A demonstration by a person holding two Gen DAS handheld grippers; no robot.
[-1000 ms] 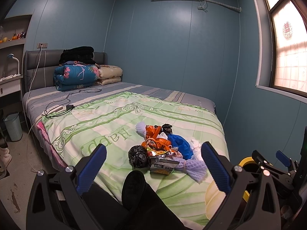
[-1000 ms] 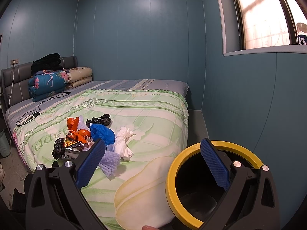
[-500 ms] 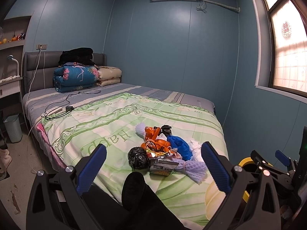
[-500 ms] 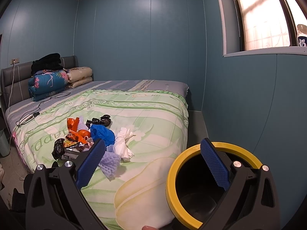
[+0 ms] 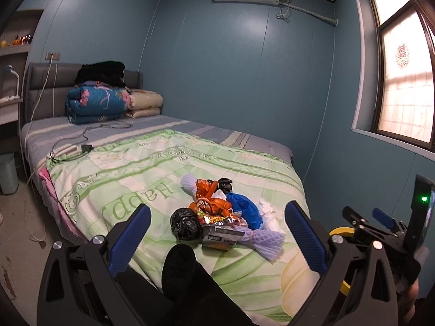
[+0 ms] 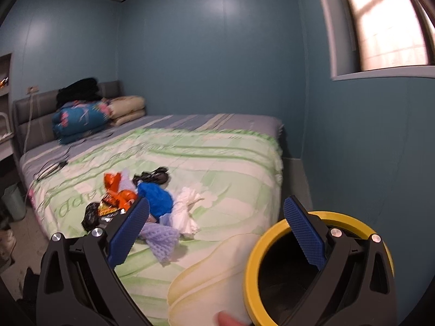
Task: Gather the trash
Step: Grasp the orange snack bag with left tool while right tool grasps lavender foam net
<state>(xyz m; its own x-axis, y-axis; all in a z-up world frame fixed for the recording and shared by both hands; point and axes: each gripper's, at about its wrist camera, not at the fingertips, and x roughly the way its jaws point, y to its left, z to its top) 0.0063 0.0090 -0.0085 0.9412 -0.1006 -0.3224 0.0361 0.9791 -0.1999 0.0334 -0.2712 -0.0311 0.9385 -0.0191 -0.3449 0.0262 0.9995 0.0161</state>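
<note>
A heap of trash [image 5: 217, 217] lies on the green quilt near the foot of the bed: a black crumpled bag [image 5: 184, 223], orange wrappers [image 5: 210, 203], a blue bag [image 5: 243, 210], white tissue [image 5: 267, 212], purple foam netting [image 5: 265, 237]. The heap also shows in the right wrist view [image 6: 141, 206]. My left gripper [image 5: 217, 240] is open and empty, just short of the heap. My right gripper [image 6: 216, 233] is open and empty, above a yellow-rimmed black bin [image 6: 272, 247] beside the bed. The bin's rim shows in the left wrist view [image 5: 341, 231].
The bed [image 5: 141, 168] fills the room's middle, with folded blankets [image 5: 98, 103] and a charger cable [image 5: 81, 149] at its head. A small pale bin [image 5: 8, 174] stands on the floor at left. Blue walls and a window [image 5: 405, 81] close the right side.
The right gripper has swung left and tilted, so the heap sits more central in its view, which is blurred. The left gripper has edged slightly closer to the heap.
</note>
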